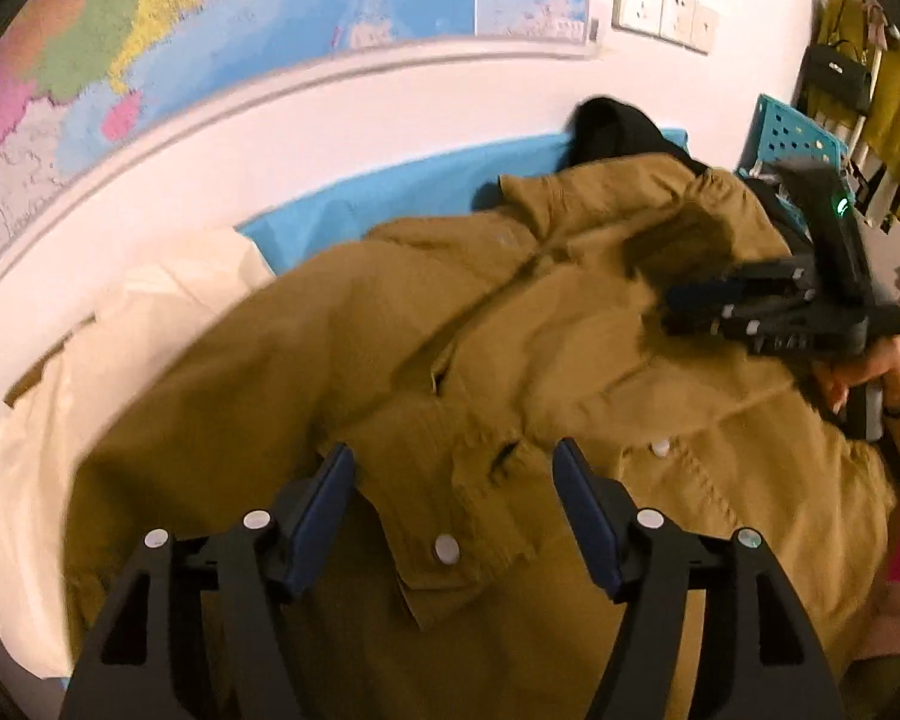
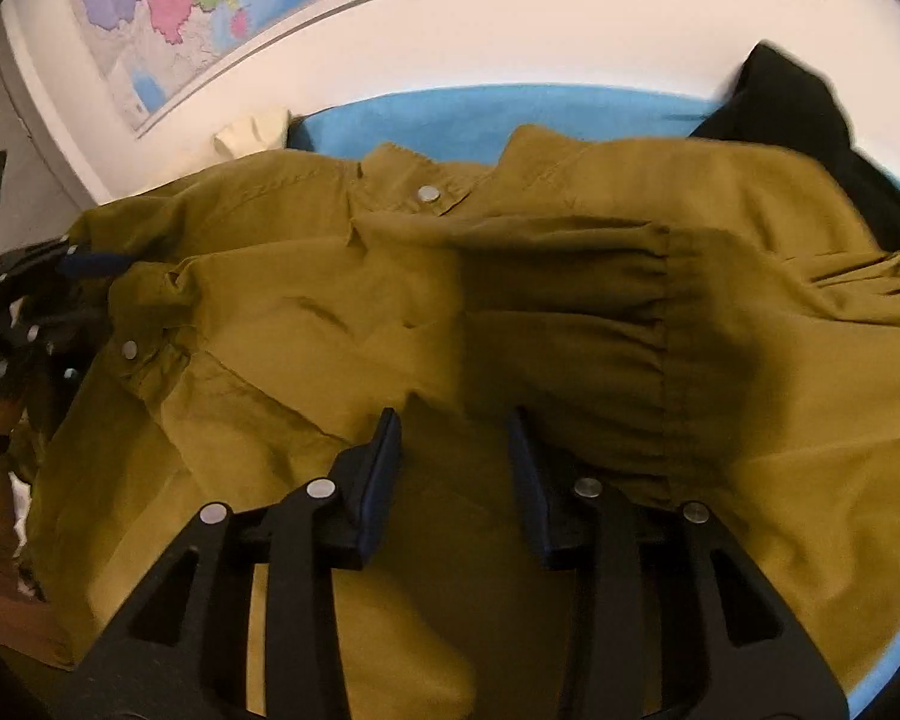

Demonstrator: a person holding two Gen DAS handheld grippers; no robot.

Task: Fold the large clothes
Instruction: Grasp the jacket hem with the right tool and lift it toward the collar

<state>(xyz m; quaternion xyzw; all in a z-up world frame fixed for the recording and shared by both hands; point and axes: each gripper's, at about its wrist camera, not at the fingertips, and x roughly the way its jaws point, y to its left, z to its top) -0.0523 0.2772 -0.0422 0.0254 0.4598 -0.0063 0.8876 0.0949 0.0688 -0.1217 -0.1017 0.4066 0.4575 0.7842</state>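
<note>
Closest to the lens in the left wrist view is the left gripper (image 1: 453, 468), fingers spread wide over the mustard jacket (image 1: 510, 372), nothing pinched between them. They hang right above a pocket flap with a silver snap (image 1: 446, 549), but I can't tell whether the tips actually touch the cloth.

Same deal for the right gripper (image 2: 453, 429): jaws parted, a bit narrower than the left, just over the gathered sleeve cuff (image 2: 600, 354), gripping nothing.

The jacket is lying rumpled across a blue sheet (image 1: 354, 204), front side up, collar towards the wall. A black garment (image 1: 612, 126) is bunched behind the collar and a cream cloth (image 1: 120, 348) sits along the jacket's left edge. A big coloured map (image 1: 210, 30) hangs on the wall, with a teal crate (image 1: 795, 141) far right.
</note>
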